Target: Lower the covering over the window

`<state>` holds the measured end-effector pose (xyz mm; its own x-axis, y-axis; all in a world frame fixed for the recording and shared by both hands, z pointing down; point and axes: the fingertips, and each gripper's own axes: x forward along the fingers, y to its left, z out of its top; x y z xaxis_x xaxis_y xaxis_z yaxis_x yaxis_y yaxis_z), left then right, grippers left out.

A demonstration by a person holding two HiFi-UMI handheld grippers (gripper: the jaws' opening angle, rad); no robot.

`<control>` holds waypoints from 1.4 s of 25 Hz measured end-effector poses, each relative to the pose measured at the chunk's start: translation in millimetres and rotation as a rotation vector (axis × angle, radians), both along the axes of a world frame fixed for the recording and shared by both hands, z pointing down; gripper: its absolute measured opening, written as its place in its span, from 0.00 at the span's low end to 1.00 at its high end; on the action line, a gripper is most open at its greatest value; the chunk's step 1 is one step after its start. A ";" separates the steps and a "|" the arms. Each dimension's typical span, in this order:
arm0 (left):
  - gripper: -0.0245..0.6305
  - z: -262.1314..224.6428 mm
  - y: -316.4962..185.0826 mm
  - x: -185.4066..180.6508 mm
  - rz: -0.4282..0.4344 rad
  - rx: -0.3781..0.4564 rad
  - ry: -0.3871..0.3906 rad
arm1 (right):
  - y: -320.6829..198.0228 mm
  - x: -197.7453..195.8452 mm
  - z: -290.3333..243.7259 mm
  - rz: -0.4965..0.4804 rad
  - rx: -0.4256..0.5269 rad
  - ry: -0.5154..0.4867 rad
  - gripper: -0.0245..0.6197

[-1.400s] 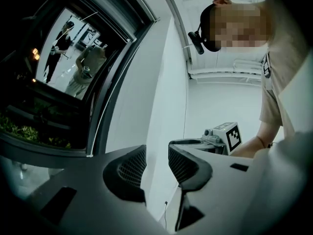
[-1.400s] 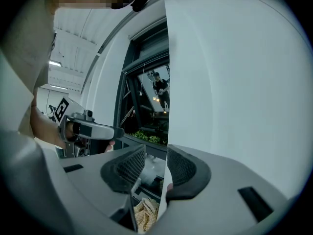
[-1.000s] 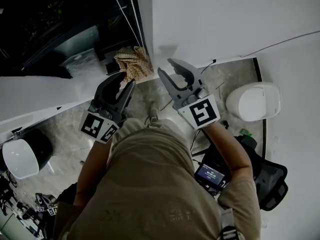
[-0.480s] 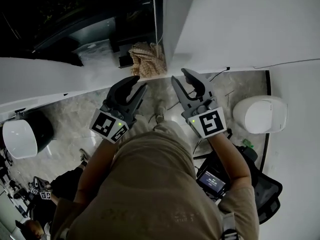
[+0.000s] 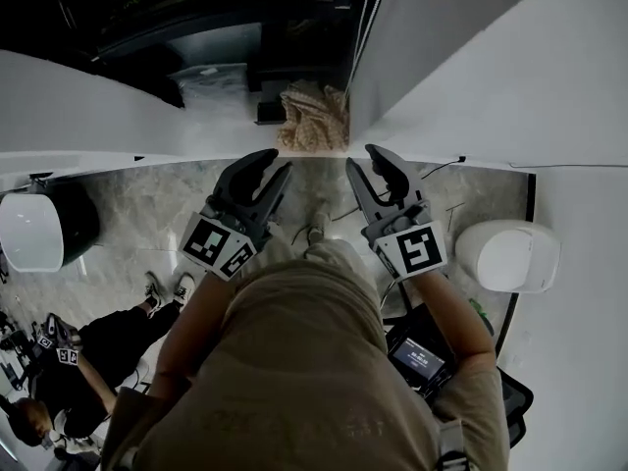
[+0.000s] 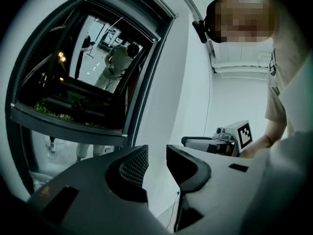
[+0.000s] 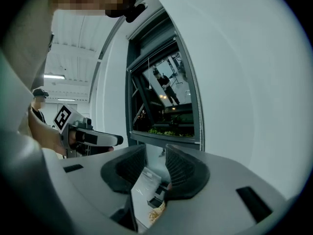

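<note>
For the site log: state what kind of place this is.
Probably an indoor office or lab workspace: a dark window set in a white wall, a polished stone-look floor, an office chair and strip ceiling lights.

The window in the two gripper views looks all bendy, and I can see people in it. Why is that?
Left gripper view: the wide lens bows the window frame and leaves black corners; the dark glass seems to mirror a standing person. Right gripper view: same bend, same mirroring. Head view: dim, window almost black beside the pale wall.
</note>
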<state>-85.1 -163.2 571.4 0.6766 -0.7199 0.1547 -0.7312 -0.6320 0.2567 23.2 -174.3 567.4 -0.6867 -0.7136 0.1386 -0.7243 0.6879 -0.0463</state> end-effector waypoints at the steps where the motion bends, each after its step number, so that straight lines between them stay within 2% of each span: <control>1: 0.23 -1.0 3.0 -8.8 -0.011 0.002 0.005 | 2.9 -9.5 -2.4 -0.016 0.006 0.007 0.23; 11: 0.23 -25.0 37.9 -114.9 -0.086 0.023 0.044 | 30.0 -115.5 -48.1 -0.110 0.026 -0.018 0.23; 20: 0.23 -39.4 79.1 -216.6 -0.105 0.063 0.060 | 68.2 -199.2 -66.9 -0.096 0.064 0.017 0.23; 26: 0.23 -40.3 112.2 -255.3 -0.078 0.072 0.061 | 105.6 -239.4 -71.0 -0.074 0.071 0.040 0.23; 29: 0.22 -37.8 122.9 -268.8 -0.059 0.079 0.047 | 119.6 -252.5 -69.6 -0.052 0.080 0.055 0.23; 35: 0.22 -36.9 142.4 -292.3 -0.035 0.092 0.072 | 147.6 -272.0 -61.9 -0.017 0.085 0.081 0.23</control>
